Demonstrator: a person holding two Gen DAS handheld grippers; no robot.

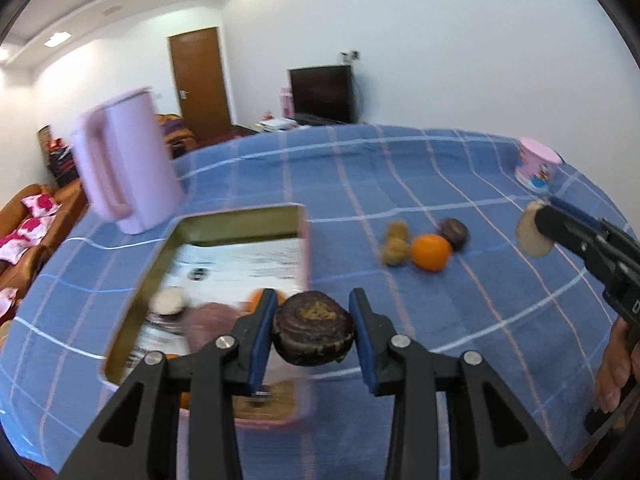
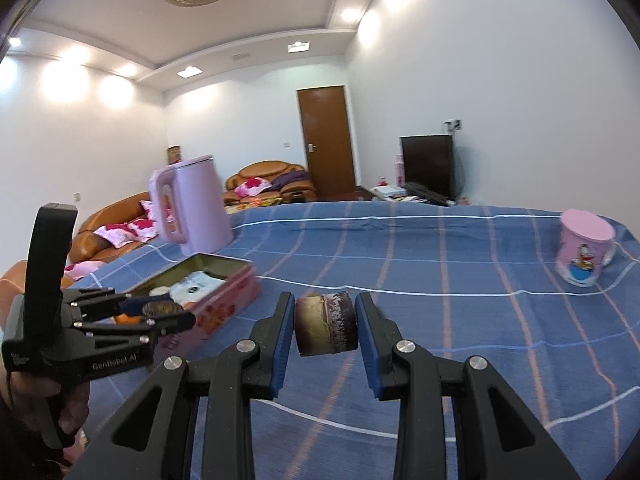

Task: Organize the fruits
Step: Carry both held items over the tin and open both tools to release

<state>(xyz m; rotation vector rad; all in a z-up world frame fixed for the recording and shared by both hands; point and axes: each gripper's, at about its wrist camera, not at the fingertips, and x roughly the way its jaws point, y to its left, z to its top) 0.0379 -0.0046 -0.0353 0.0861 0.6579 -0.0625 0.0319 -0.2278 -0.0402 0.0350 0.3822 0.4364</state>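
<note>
1. the left gripper (image 1: 313,326) was clenched on a dark round fruit (image 1: 313,330), held above the tin (image 1: 240,220) at its 4 o'clock corner.
2. the right gripper (image 2: 325,324) was clamped on a half-tan, half-dark piece (image 2: 326,324), clear of the blue cloth (image 2: 440,280).
3. an orange (image 1: 430,252) and three small fruits waited at the tin's 3 o'clock.
4. risk: the round fruit could roll from the flat pads, or miss the tin and drop outside its rim.
5. risk: both grippers converging on the tin might collide.

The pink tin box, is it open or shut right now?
Open: the pink tin box has no lid on, and fruits lie inside.
</note>
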